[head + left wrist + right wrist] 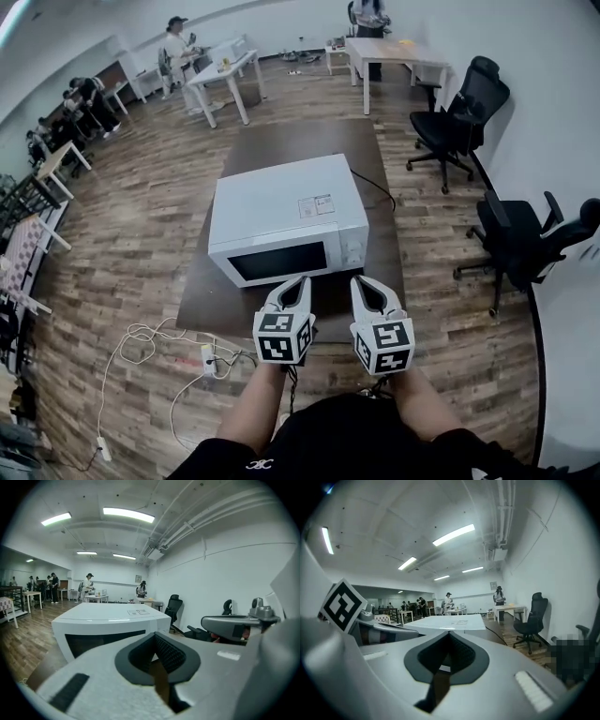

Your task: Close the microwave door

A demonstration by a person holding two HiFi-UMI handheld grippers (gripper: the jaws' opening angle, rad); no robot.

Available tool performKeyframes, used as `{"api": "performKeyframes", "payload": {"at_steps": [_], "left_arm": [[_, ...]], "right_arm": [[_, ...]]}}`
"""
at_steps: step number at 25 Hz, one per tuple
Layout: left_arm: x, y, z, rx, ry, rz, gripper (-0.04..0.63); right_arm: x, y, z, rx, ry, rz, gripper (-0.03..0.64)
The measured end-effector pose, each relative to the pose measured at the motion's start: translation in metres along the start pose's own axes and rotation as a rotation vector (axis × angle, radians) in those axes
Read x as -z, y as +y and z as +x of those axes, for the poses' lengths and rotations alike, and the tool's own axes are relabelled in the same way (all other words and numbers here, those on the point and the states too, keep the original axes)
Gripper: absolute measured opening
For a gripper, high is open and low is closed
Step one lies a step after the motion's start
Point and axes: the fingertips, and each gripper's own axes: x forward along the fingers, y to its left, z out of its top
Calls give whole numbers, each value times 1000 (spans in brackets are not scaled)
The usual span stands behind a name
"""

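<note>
A white microwave (286, 217) stands on a dark brown table (370, 155), its door shut flat against the front, dark window facing me. Both grippers hover side by side just in front of it, near the table's front edge. My left gripper (302, 283) is shut with nothing in it and points at the door's lower right. My right gripper (361, 284) is shut and empty too, near the control panel. In the left gripper view the microwave (108, 623) fills the middle left. The right gripper view shows the microwave's top (450, 621) beyond the jaws.
White cables and a power strip (208, 357) lie on the wooden floor at the table's left front. Black office chairs (464, 112) stand to the right by the wall. White desks (225, 80) and people are at the far end of the room.
</note>
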Motion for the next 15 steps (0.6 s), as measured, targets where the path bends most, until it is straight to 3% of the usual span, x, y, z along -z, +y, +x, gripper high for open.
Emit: {"api": "performKeyframes", "payload": {"at_steps": [10, 15], "left_arm": [[7, 28, -41, 13, 11, -59, 11], [10, 35, -49, 7, 16, -30, 11]], "right_arm": [[3, 58, 10, -36, 20, -11, 6], [7, 69, 11, -34, 26, -4, 6]]}}
